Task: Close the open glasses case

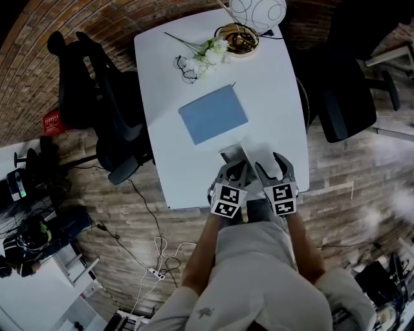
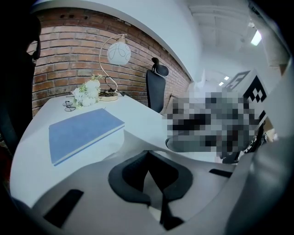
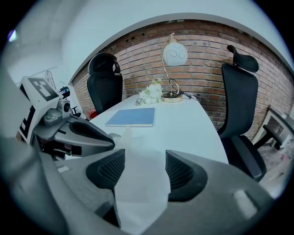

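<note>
A flat blue rectangular case (image 1: 213, 115) lies closed-looking on the middle of the white table (image 1: 275, 97); it also shows as a blue slab (image 2: 82, 131) and farther off (image 3: 131, 117). Black-rimmed glasses (image 1: 185, 68) rest beyond it beside the flowers. Both grippers hover side by side over the table's near edge. My left gripper (image 1: 235, 163) has its dark pads meeting at the tips (image 2: 148, 153) with nothing visible between them. My right gripper (image 1: 273, 167) is shut on a white cloth (image 3: 138, 183) that stands up between its pads (image 3: 140, 170).
White flowers (image 1: 210, 53) and a globe lamp (image 1: 257, 11) on a gold base stand at the far end. Black office chairs flank the table, one left (image 1: 97, 97) and one right (image 1: 346, 97). A brick wall lies behind. Cables trail on the floor (image 1: 158, 252).
</note>
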Demonstrator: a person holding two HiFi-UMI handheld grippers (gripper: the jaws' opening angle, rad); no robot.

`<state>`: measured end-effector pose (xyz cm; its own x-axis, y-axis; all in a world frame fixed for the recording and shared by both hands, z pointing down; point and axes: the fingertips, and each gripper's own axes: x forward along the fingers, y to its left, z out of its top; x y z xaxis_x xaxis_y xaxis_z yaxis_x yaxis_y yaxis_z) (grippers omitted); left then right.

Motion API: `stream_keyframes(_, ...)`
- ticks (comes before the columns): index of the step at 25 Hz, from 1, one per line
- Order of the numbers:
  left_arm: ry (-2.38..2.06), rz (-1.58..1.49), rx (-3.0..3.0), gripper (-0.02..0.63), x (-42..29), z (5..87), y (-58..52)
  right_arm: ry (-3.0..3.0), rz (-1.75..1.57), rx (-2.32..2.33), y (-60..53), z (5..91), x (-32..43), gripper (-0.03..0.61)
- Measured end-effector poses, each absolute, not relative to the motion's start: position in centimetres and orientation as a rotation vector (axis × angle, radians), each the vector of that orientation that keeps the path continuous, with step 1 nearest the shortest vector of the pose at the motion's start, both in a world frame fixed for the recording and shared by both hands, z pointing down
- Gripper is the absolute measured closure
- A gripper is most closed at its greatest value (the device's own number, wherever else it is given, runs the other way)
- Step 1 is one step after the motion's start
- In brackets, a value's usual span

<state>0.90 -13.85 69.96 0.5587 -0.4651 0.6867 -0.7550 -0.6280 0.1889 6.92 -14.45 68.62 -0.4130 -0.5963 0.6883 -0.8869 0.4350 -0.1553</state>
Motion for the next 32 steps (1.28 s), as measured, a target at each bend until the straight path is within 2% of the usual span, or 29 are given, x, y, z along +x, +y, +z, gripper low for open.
stream_keyframes(32,-0.941,0.826,2.356,0.611,0.7,70.0,-12.7,-2.133,0.688,1.229,-13.1,69.3,5.4,0.301)
